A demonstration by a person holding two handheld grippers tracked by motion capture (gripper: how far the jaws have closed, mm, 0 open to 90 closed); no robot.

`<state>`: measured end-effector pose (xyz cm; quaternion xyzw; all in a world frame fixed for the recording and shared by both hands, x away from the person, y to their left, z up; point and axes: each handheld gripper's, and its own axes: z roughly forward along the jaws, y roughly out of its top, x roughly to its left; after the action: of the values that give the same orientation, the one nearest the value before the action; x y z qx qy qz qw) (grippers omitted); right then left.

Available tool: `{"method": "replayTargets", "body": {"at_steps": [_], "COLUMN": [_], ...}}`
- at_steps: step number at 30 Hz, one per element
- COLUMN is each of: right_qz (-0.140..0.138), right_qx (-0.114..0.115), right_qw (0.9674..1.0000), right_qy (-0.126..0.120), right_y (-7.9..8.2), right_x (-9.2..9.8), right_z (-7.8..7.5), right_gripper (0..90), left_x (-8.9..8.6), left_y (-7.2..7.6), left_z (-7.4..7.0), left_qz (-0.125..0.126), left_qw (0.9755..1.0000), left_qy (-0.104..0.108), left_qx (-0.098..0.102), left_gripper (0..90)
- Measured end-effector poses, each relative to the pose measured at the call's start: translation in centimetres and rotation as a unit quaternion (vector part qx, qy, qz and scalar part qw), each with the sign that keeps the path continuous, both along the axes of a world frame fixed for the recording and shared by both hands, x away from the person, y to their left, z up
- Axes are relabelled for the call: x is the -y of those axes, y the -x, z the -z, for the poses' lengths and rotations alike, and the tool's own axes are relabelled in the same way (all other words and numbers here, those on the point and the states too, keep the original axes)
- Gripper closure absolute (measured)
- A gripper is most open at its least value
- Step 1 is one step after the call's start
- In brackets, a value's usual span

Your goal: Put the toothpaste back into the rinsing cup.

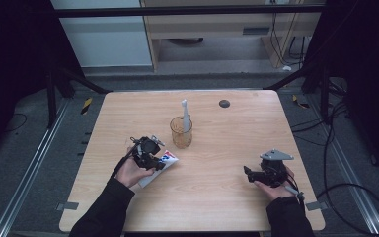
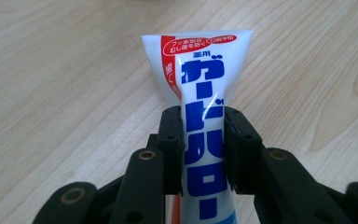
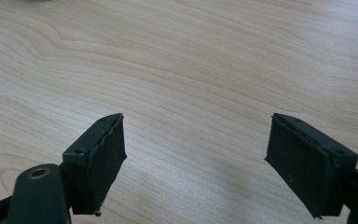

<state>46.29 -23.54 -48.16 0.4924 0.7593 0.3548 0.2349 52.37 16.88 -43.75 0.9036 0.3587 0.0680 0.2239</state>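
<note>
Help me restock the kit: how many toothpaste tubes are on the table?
1. The tube lies flat on the table at its near left, in front of the cup, clamped between the left gripper's jaws. None other visible.

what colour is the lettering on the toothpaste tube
Blue lettering on the white toothpaste tube, with a red patch near its flat end; the left gripper view shows it best.
</note>
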Motion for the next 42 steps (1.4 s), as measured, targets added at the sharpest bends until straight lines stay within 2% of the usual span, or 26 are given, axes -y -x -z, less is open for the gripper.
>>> {"method": "replayTargets", "body": {"at_steps": [5, 10, 12, 16, 21, 29, 33, 35, 37, 39, 42], "right_qz": [0.0, 0.001, 0.002, 0.003, 0.003, 0.007, 0.008, 0.009, 0.01, 0.01, 0.008], "right_qx": [0.003, 0.005, 0.005, 0.006, 0.006, 0.008, 0.014, 0.017, 0.016, 0.016, 0.016], "right_qw": [1.0, 1.0, 1.0, 1.0, 1.0, 0.9999, 0.9999, 0.9998, 0.9998, 0.9998, 0.9998], "right_qy": [0.001, 0.0, 0.0, 0.0, 0.001, -0.001, 0.0, 0.002, 0.002, 0.002, 0.003], "right_y": [0.0, 0.1, 0.1, 0.1, 0.1, 0.2, 0.2, 0.2, 0.2, 0.2, 0.1], "right_x": [0.1, 0.1, 0.1, 0.2, 0.1, 0.2, 0.2, 0.2, 0.2, 0.2, 0.1], "right_z": [0.0, -0.1, -0.1, -0.1, -0.1, -0.1, -0.3, -0.3, -0.2, -0.2, -0.2], "right_gripper": [19.4, 19.4, 19.4, 19.4, 19.4, 19.3, 19.3, 19.2, 19.2, 19.2, 19.3], "left_x": [-1.0, -1.9, -2.2, -2.8, -3.2, -3.7, -4.0, -4.1, -4.2, -4.2, -3.8], "left_y": [0.6, 1.2, 1.4, 1.6, 1.9, 2.3, 2.4, 2.4, 2.3, 2.2, 1.9], "left_z": [-2.2, -3.8, -4.3, -5.0, -5.5, -6.1, -6.7, -7.0, -7.4, -7.7, -8.1], "left_qz": [-0.011, -0.027, -0.037, -0.05, -0.073, -0.099, -0.111, -0.12, -0.125, -0.133, -0.142], "left_qw": [0.9989, 0.9954, 0.9933, 0.9898, 0.9832, 0.9705, 0.9627, 0.9571, 0.9526, 0.9457, 0.9366], "left_qy": [0.03, 0.06, 0.071, 0.079, 0.101, 0.125, 0.137, 0.143, 0.149, 0.162, 0.176], "left_qx": [0.035, 0.07, 0.083, 0.107, 0.133, 0.181, 0.205, 0.222, 0.234, 0.248, 0.268], "left_gripper": [70.0, 70.0, 70.0, 70.0, 70.0, 70.1, 70.2, 70.2, 70.2, 70.2, 70.3]}}
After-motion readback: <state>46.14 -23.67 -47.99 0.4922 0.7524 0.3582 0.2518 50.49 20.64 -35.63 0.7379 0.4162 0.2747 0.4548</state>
